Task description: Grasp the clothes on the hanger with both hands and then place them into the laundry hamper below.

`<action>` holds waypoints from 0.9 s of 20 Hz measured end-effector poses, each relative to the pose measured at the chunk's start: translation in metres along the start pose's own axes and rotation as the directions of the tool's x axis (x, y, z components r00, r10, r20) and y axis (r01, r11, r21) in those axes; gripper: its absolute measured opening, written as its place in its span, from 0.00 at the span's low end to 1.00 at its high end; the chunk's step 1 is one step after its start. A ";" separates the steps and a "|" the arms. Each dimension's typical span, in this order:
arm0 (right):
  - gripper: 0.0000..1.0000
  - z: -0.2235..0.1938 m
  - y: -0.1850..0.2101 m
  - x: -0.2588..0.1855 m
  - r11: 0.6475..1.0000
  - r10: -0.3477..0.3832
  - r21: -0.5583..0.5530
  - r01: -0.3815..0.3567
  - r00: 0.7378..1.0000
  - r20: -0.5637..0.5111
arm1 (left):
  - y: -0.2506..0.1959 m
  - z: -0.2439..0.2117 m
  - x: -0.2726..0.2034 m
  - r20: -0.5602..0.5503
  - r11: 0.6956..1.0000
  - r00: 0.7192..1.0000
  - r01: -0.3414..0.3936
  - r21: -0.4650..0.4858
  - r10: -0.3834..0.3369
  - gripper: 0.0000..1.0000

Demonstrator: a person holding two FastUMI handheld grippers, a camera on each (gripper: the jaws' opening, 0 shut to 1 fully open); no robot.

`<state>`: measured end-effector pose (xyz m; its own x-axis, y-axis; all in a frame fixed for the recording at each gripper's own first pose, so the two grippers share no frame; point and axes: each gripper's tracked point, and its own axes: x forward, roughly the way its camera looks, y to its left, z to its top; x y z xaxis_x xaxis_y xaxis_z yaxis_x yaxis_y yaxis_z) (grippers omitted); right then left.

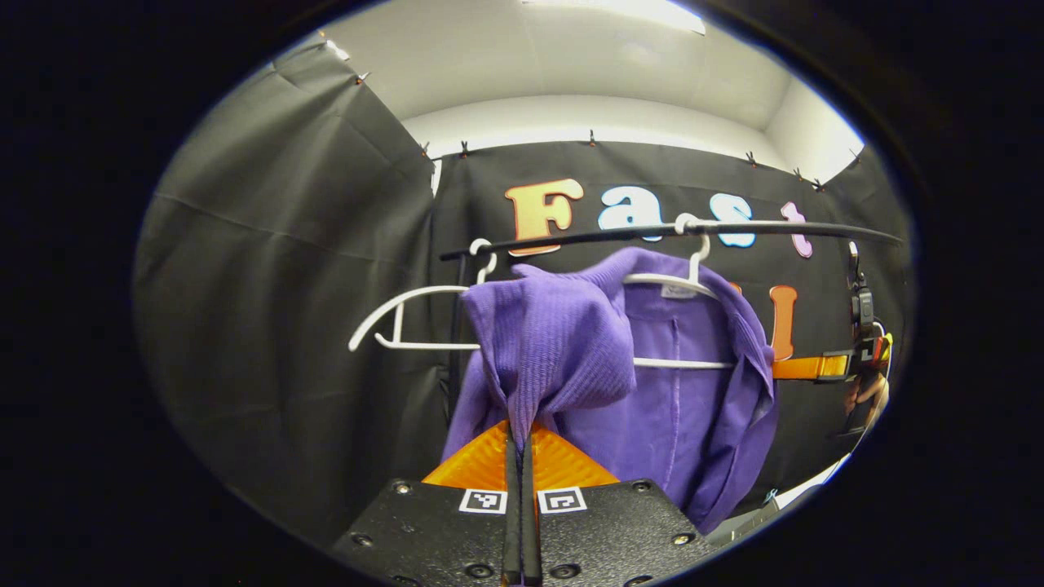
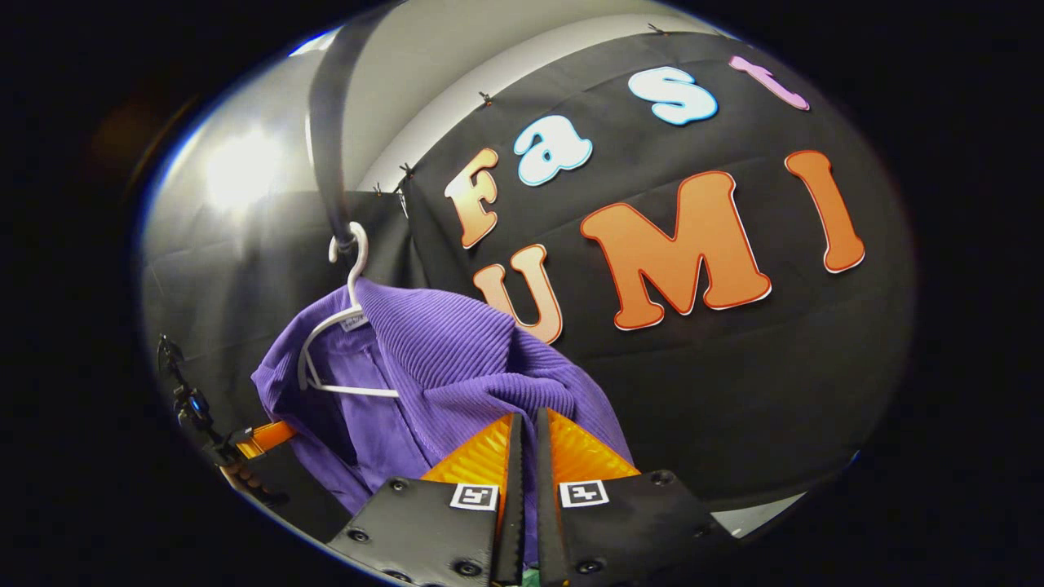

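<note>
In the left gripper view, the left gripper [image 1: 519, 436] is pinching a fold of the purple shirt [image 1: 571, 350], hanging on a white hanger [image 1: 693, 281] from the rail [image 1: 652, 232]. In the right gripper view, the right gripper [image 2: 526, 428] is clamping its other shoulder; pulling unevenly could be snagging the collar on the hanger's hook

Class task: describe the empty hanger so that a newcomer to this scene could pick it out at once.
Find the dark rail running across the booth wall. Two white hangers hook over it; the empty hanger hangs beside the one carrying the purple garment. It alone is bare.
</note>
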<state>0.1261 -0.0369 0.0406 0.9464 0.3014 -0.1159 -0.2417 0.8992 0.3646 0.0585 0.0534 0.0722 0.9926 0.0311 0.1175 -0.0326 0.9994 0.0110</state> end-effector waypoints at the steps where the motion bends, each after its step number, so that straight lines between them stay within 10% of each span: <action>1: 0.15 0.008 -0.003 -0.002 1.000 0.007 0.024 -0.007 1.000 0.008 | 0.006 0.008 -0.001 0.011 1.000 1.000 -0.006 -0.006 0.006 0.00; 9: 0.07 0.060 -0.076 -0.006 0.948 -0.086 0.317 0.044 0.989 0.119 | 0.055 0.067 -0.003 0.092 0.995 0.992 -0.093 0.027 0.090 0.01; 14: 0.09 0.009 -0.054 -0.004 0.883 0.071 0.462 -0.084 0.996 0.047 | 0.047 0.069 -0.009 0.099 0.992 0.991 -0.102 0.069 0.095 0.01; 18: 0.50 -0.028 -0.018 -0.003 0.914 0.187 0.365 -0.178 0.982 0.010 | 0.045 0.067 -0.009 0.077 0.992 0.992 -0.102 0.073 0.096 0.00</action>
<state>0.1217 -0.0455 0.0089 0.8864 0.4614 -0.0364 -0.3111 0.6521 0.6914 0.0407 0.0974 0.1379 0.9729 0.1258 0.1942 -0.1420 0.9873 0.0715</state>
